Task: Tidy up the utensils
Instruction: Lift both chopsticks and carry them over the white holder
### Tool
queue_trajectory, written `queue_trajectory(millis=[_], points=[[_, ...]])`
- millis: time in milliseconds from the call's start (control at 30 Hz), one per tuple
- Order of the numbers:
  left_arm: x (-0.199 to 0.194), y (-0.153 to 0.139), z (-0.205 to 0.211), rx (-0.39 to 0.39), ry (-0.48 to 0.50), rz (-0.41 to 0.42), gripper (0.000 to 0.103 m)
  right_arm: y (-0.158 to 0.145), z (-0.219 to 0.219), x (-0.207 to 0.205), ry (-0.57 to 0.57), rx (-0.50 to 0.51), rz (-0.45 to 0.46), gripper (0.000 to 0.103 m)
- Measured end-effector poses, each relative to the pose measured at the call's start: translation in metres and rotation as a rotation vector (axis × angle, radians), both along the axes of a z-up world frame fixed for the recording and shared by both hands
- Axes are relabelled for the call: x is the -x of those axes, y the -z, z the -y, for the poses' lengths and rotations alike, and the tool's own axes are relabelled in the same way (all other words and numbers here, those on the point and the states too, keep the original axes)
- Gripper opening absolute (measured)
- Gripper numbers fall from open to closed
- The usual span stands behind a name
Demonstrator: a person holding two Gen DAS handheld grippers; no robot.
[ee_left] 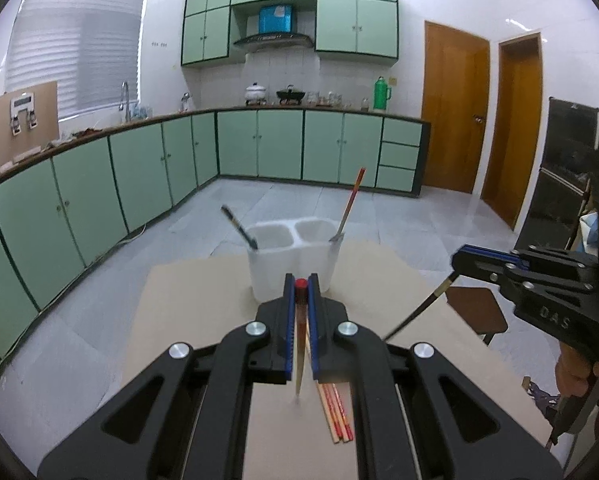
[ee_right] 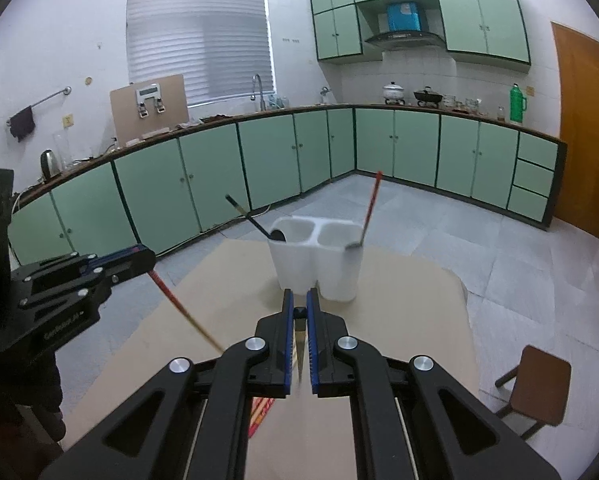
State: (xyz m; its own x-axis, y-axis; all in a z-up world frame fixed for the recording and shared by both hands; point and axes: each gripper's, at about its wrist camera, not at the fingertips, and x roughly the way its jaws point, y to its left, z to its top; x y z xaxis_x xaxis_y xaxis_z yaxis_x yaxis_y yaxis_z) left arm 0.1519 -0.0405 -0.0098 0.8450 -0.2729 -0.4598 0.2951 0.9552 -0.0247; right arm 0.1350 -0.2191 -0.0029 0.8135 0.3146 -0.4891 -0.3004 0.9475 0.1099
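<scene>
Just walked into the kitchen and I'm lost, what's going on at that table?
A person is sorting chopsticks into a white two-cup holder on the table. The left tool is shut on a red-tipped chopstick; the right tool is shut on a black-tipped one. Both are held up short of the holder. One black chopstick already leans in the left cup, one red in the right. More red ones lie on the table.

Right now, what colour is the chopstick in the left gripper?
Red at the top, fading to tan; the right wrist view shows the chopstick in the left gripper best.
</scene>
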Motion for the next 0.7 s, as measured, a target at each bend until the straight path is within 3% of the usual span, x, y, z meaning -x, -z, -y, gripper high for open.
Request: queue_trajectory(millis=[333,700], points=[[-0.010,-0.033,0.007,0.023,0.048,0.070,0.005,-0.045,0.004,-0.021,-0.053,-0.028,0.031,0.006],[-0.055,-0.079,0.021,0.040,0.036,0.184,0.005,-0.103,0.007,-0.061,-0.013,-0.030,0.173,0.006]])
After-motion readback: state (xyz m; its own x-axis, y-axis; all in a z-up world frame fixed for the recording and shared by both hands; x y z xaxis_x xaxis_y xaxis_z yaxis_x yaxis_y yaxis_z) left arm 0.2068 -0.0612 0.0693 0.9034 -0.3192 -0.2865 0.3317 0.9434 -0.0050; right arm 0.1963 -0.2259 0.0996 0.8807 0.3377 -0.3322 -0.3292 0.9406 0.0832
